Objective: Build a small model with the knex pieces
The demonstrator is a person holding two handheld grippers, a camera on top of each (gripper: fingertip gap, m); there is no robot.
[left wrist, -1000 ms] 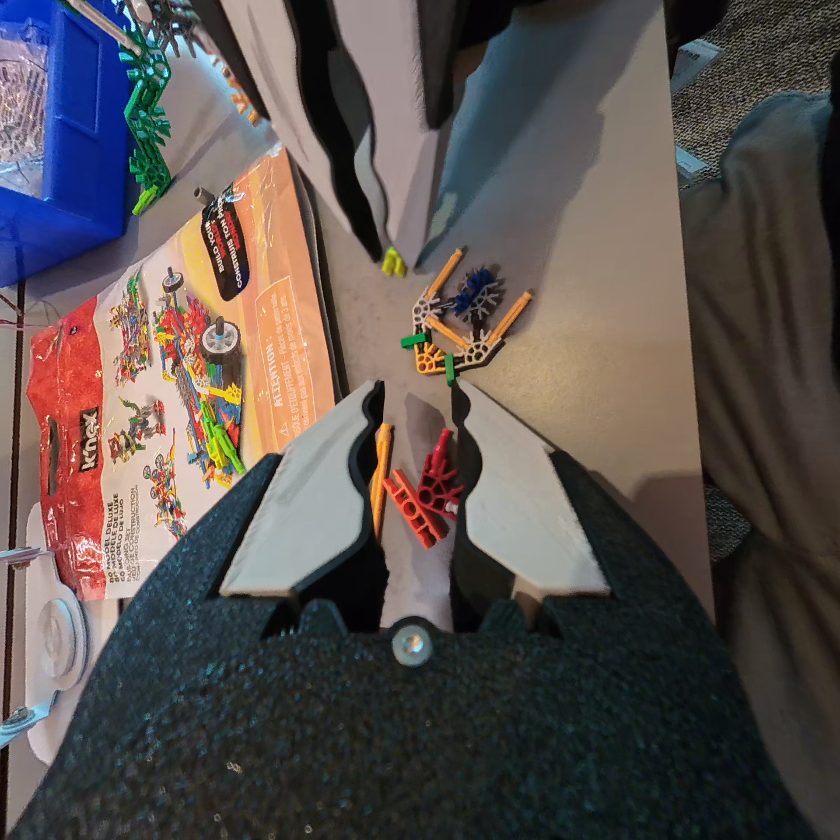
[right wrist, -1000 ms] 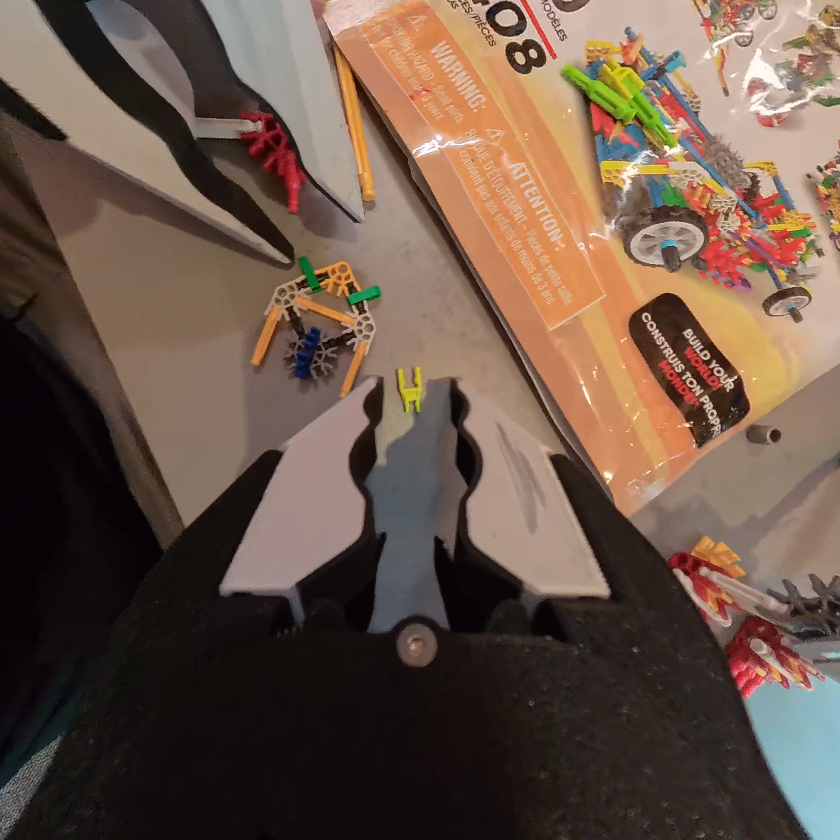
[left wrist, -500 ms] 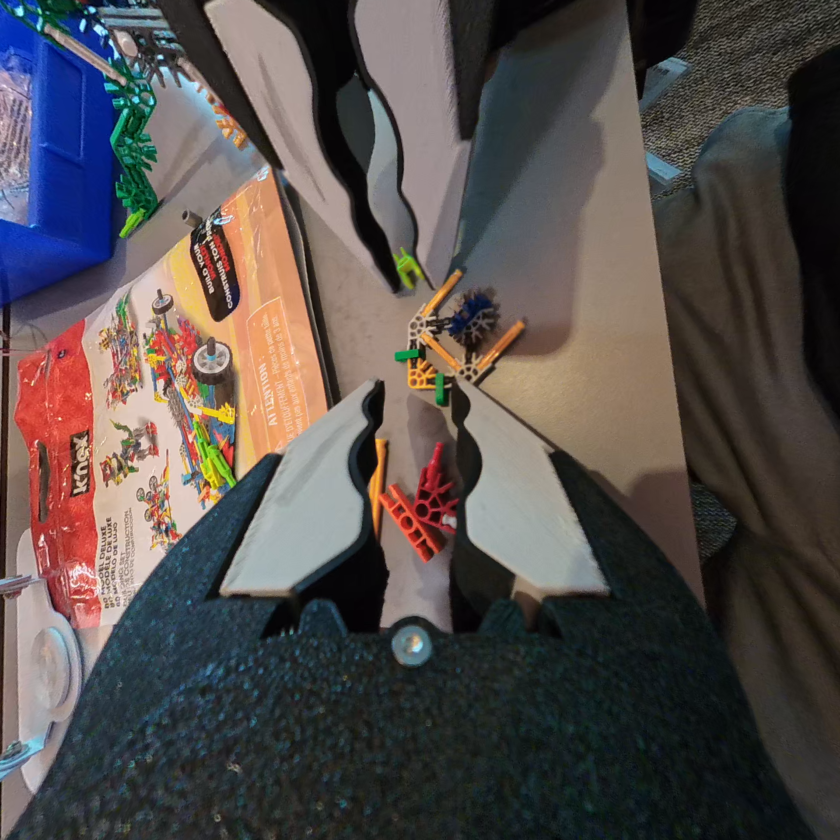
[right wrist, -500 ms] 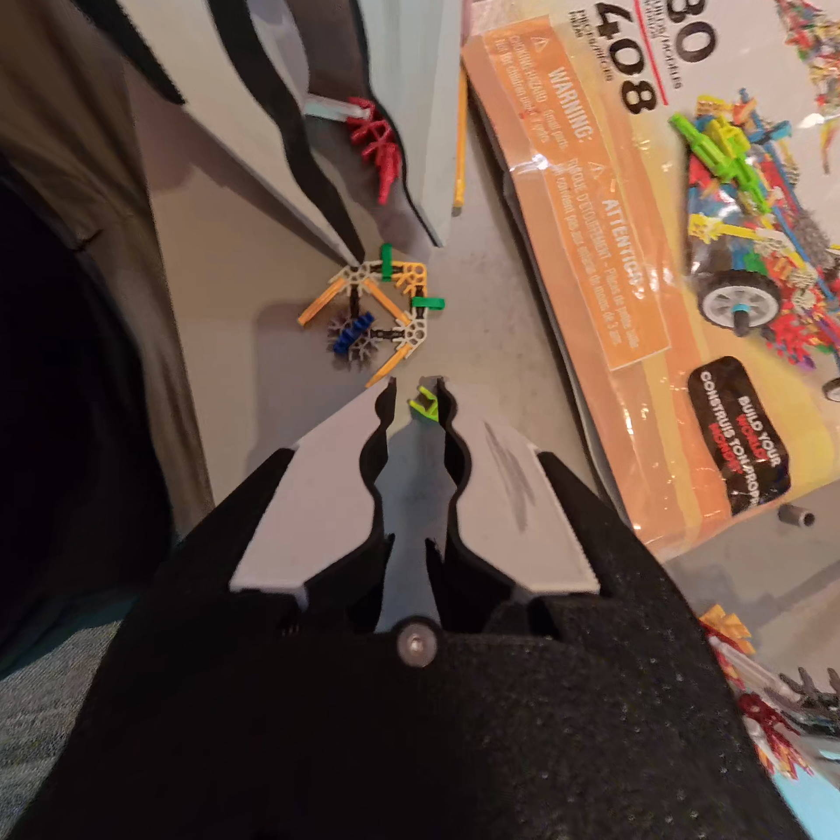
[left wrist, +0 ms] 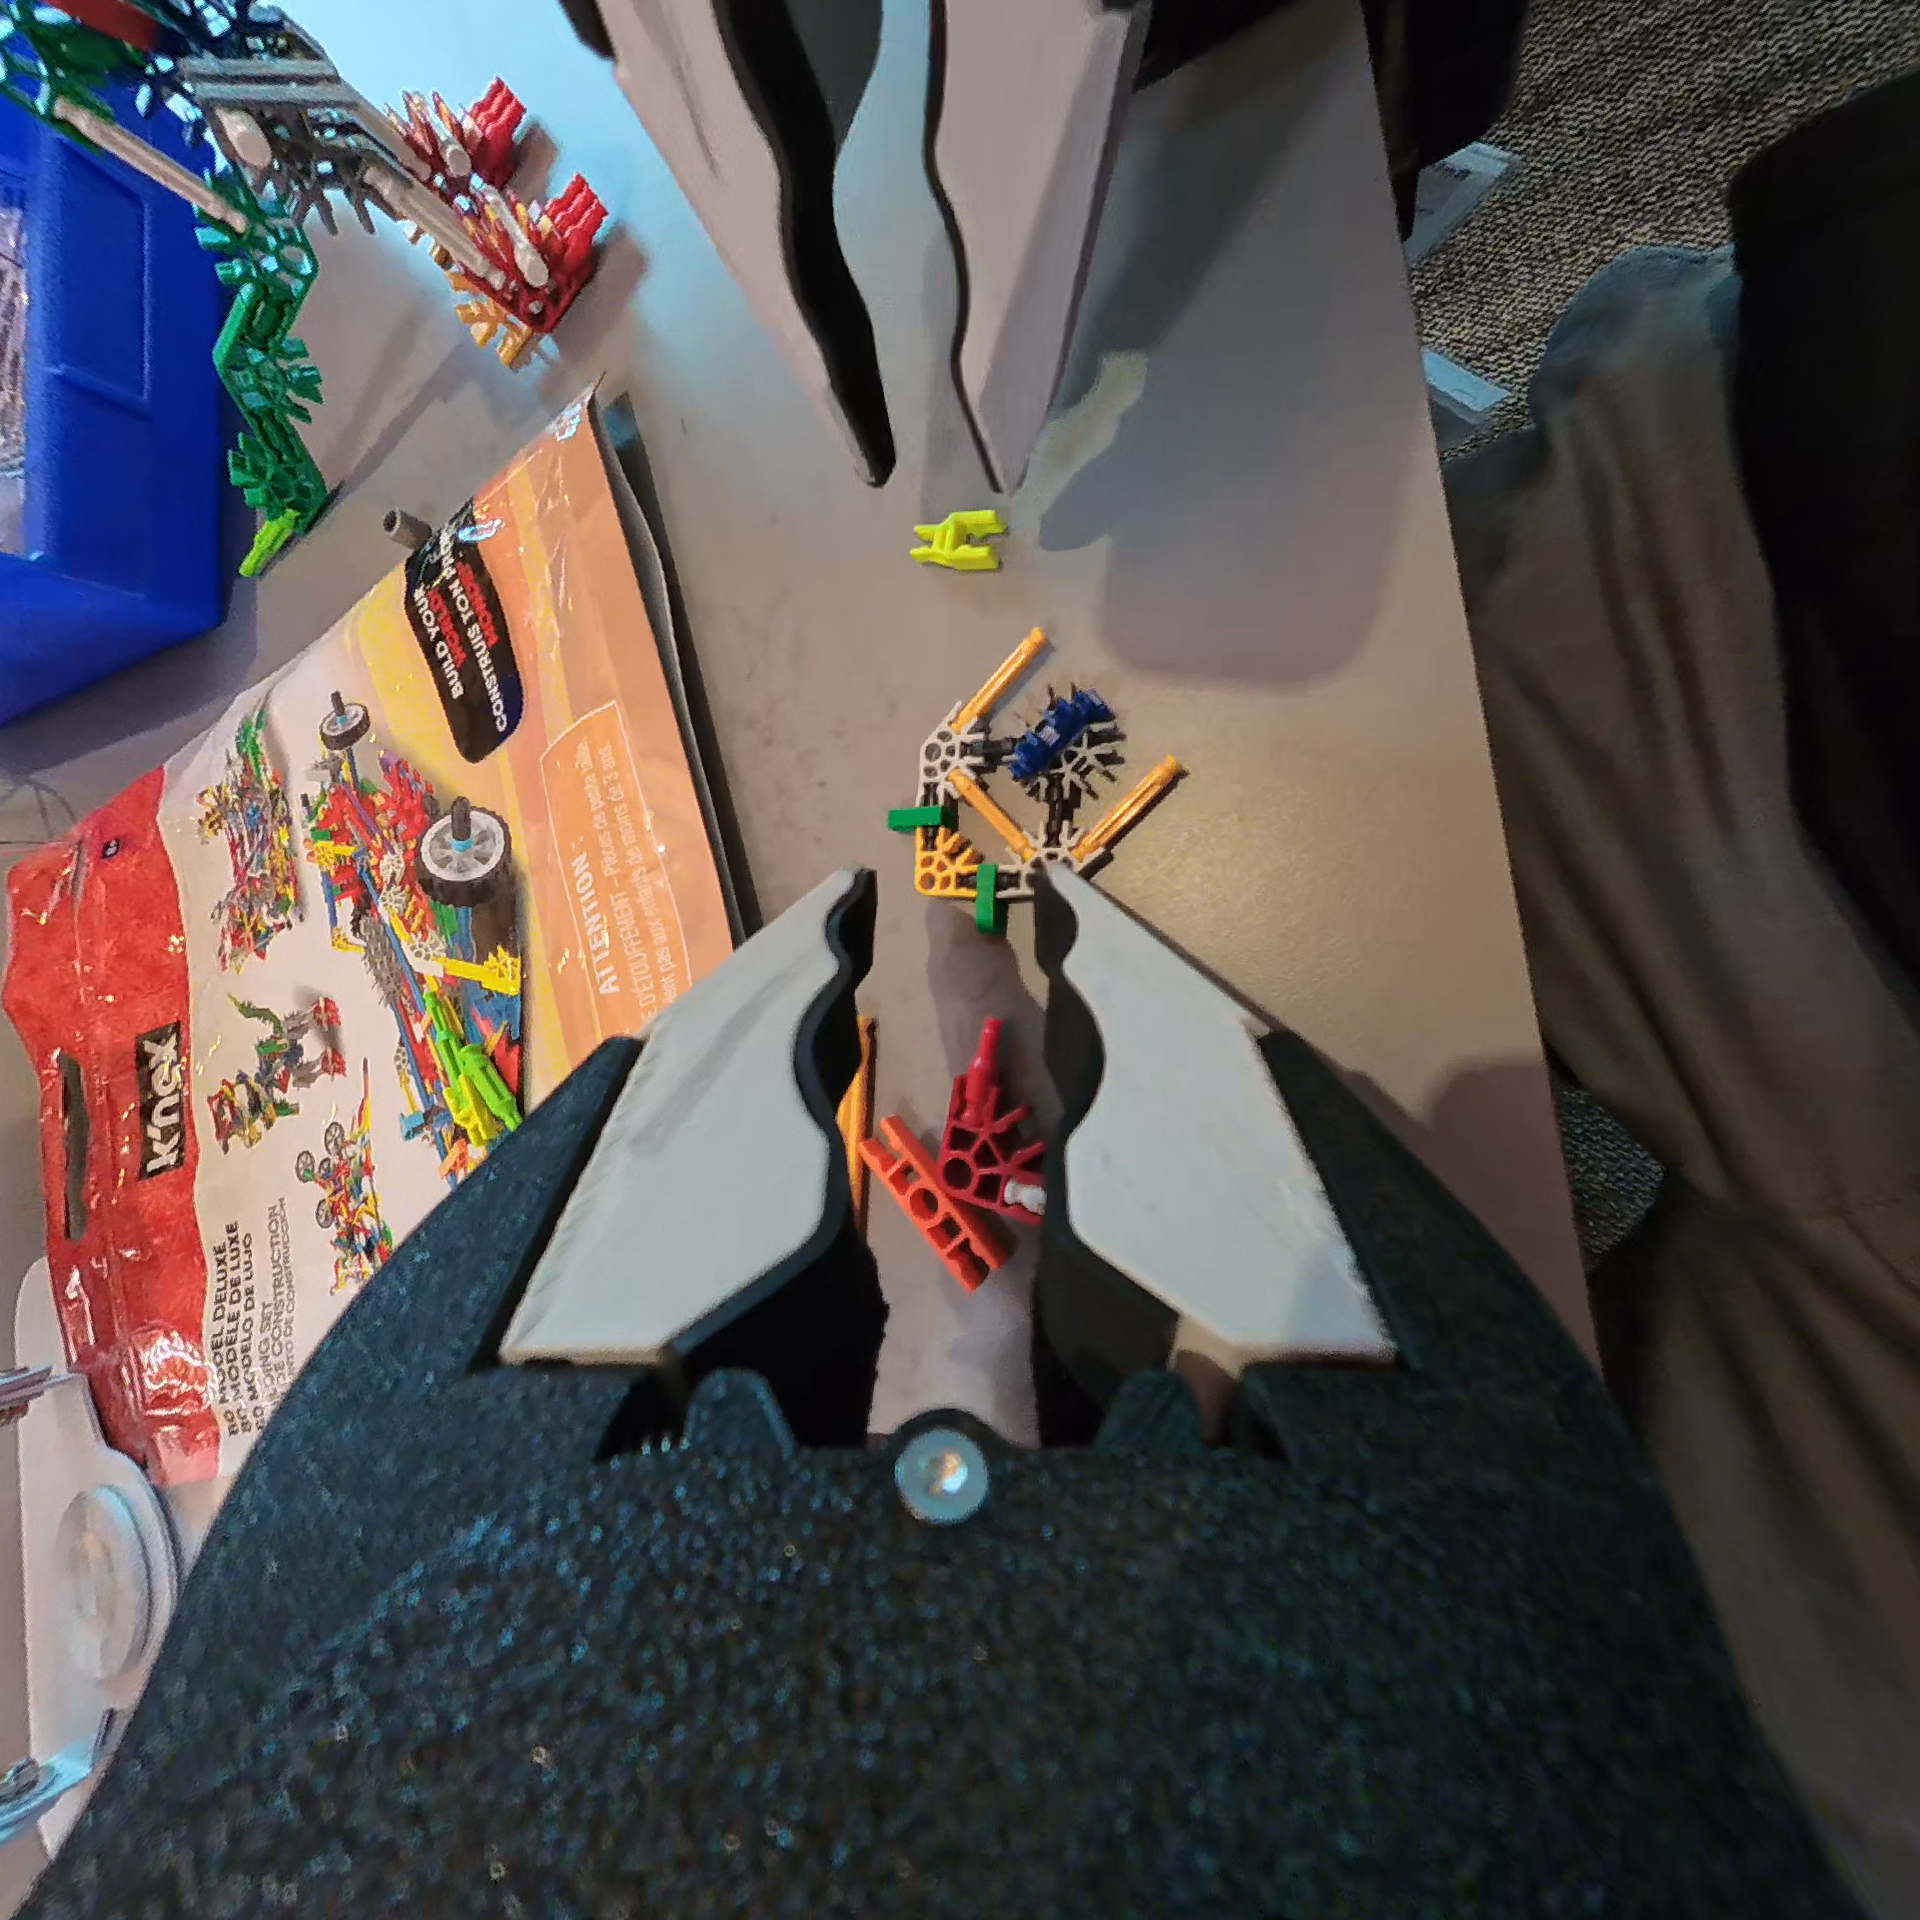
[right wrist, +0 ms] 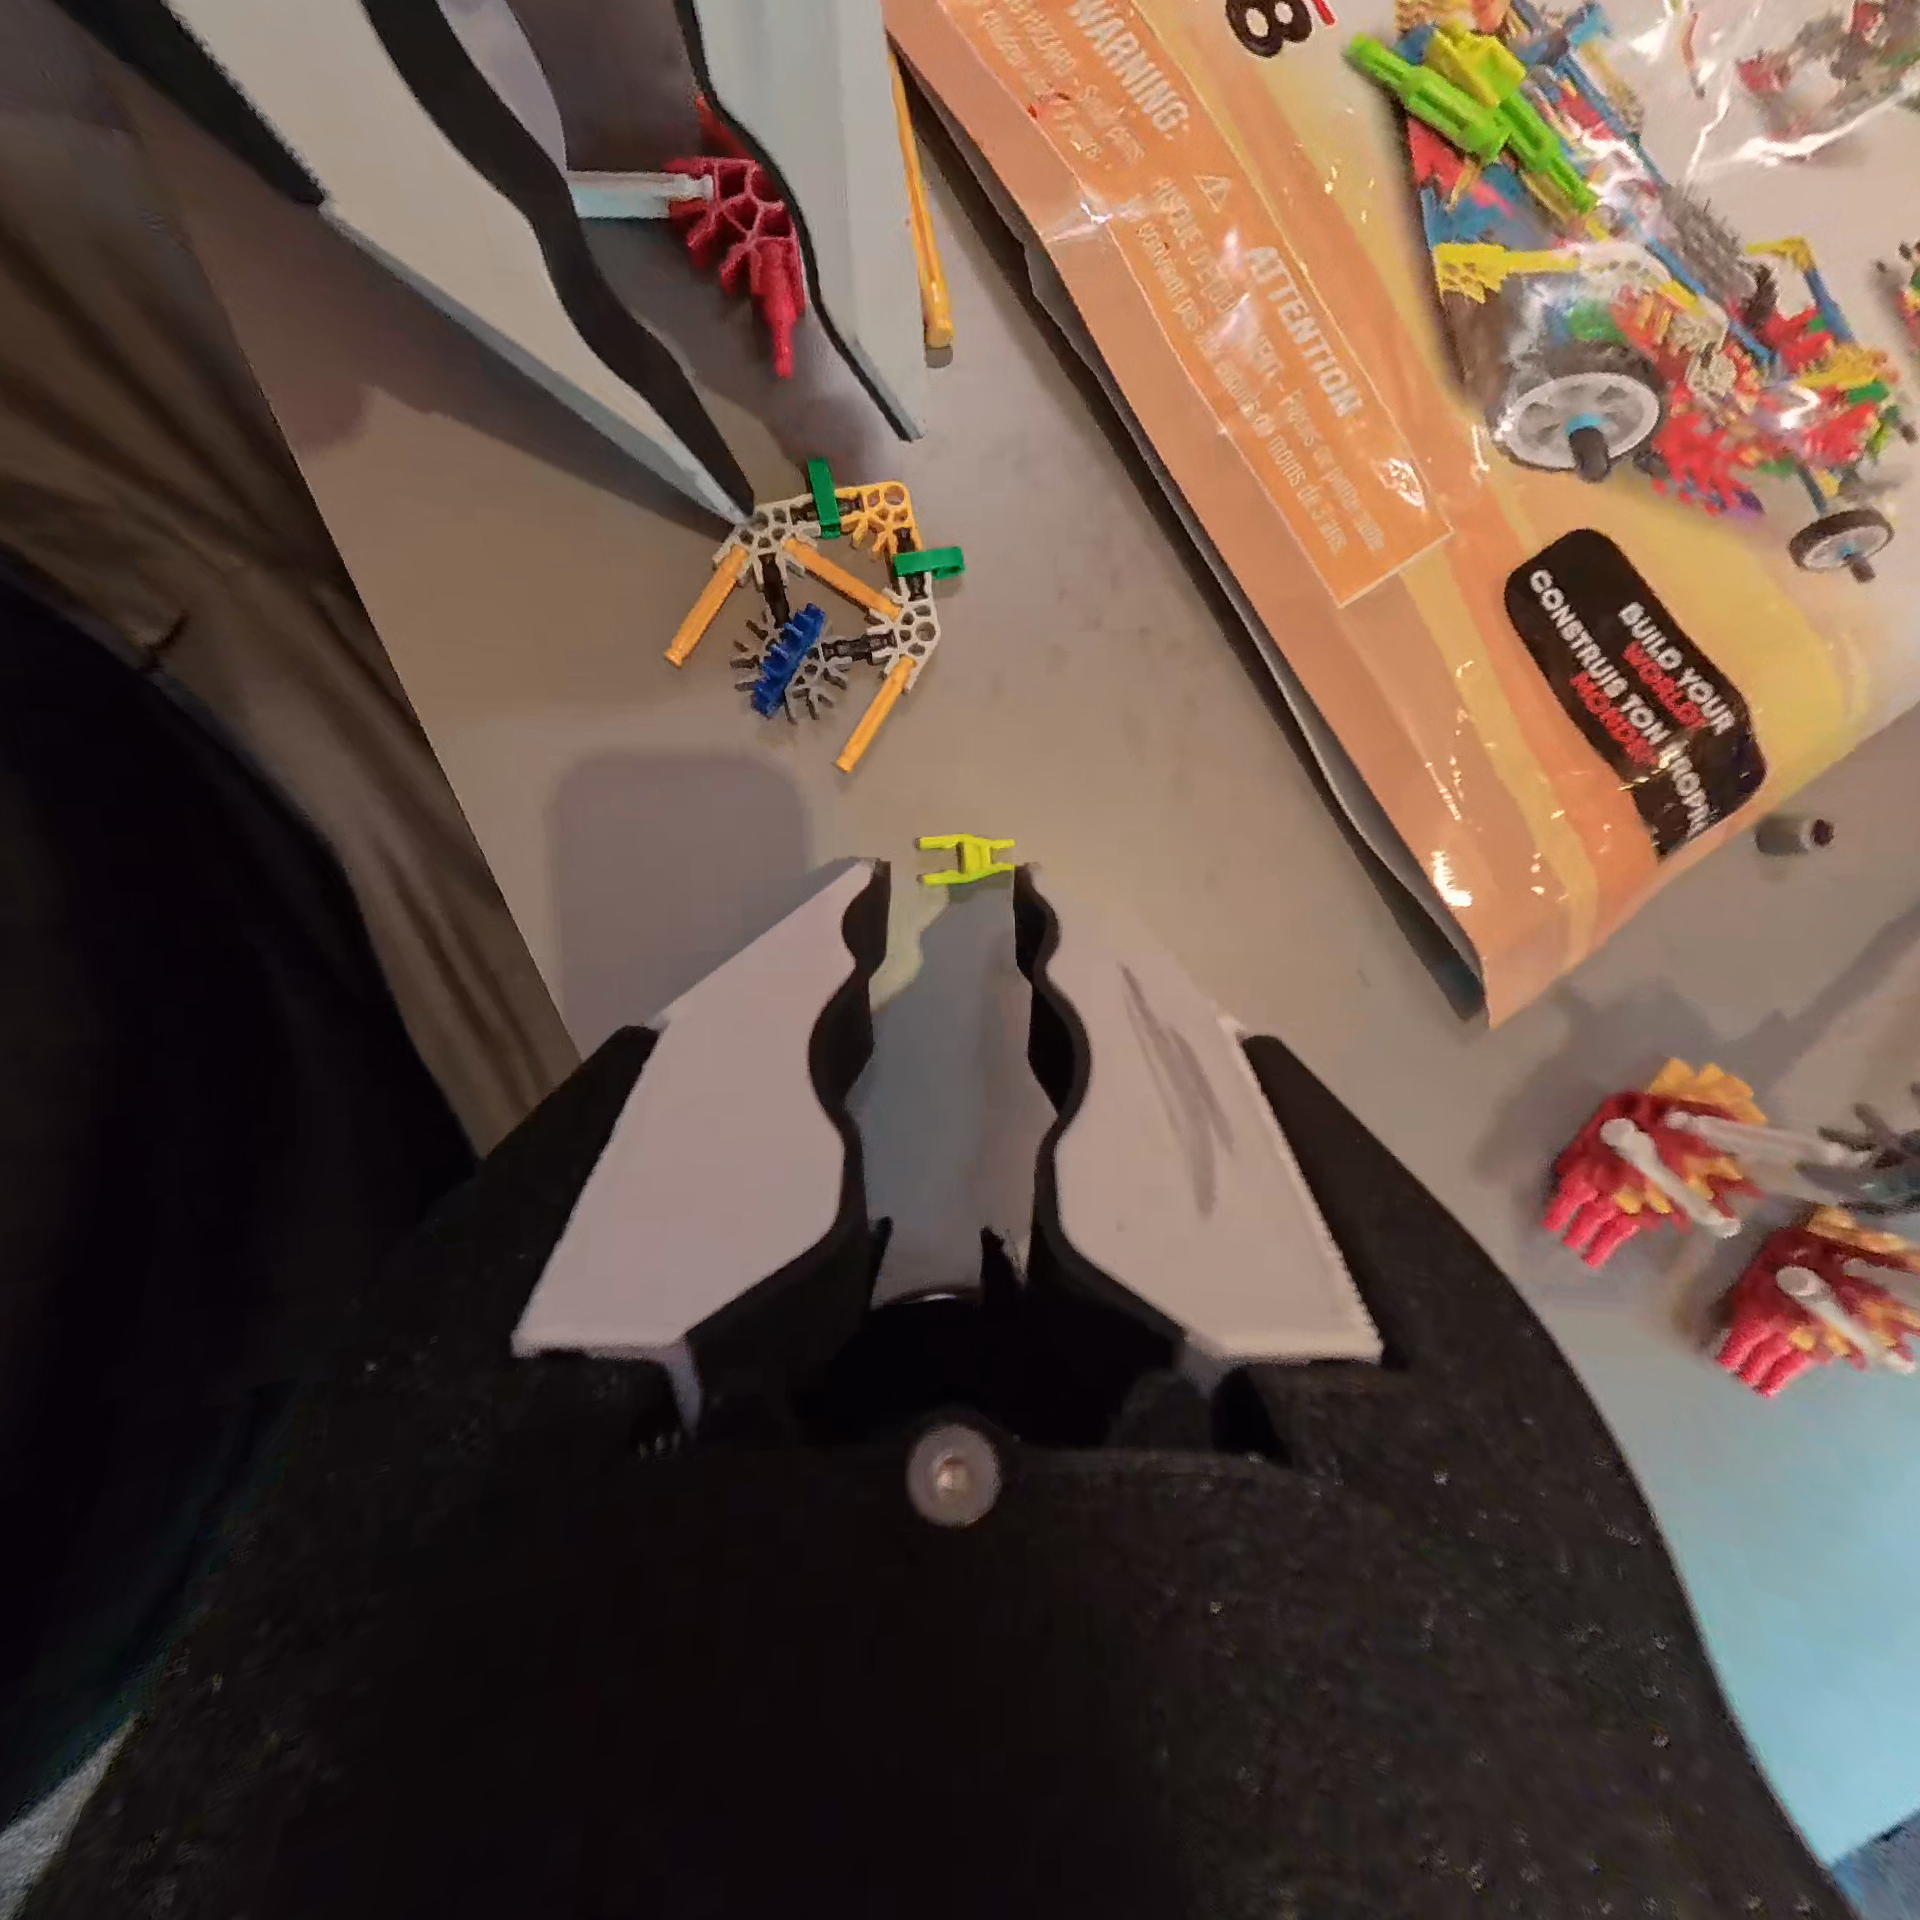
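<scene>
My left gripper (left wrist: 956, 883) is open and low over the grey table (left wrist: 1247, 582). A red connector (left wrist: 987, 1138) with a white rod end, an orange-red connector (left wrist: 935, 1205) and an orange rod (left wrist: 857, 1101) lie between its fingers. Its right fingertip is at a small assembly (left wrist: 1023, 800) of grey and yellow connectors, orange rods, green clips and a blue gear, which also shows in the right wrist view (right wrist: 821, 613). My right gripper (right wrist: 948, 868) is open and empty. A yellow-green clip (right wrist: 966, 860) lies crosswise on the table just beyond its tips.
An orange and red toy-set bag (left wrist: 416, 883) lies flat left of the parts. A blue bin (left wrist: 94, 416), a green connector chain (left wrist: 265, 343) and red-yellow built pieces (left wrist: 509, 239) stand at the far left. A person's clothed leg (left wrist: 1662, 935) is beyond the table's right edge. Spacing between my two grippers at the tips: around 8 cm. The green connector chain (left wrist: 265, 343) lies around 20 cm away from my right fingertips.
The right gripper had narrowed around the yellow-green clip; now it is wider and drawn back, and the clip lies turned crosswise on the table. The left gripper has barely shifted.
</scene>
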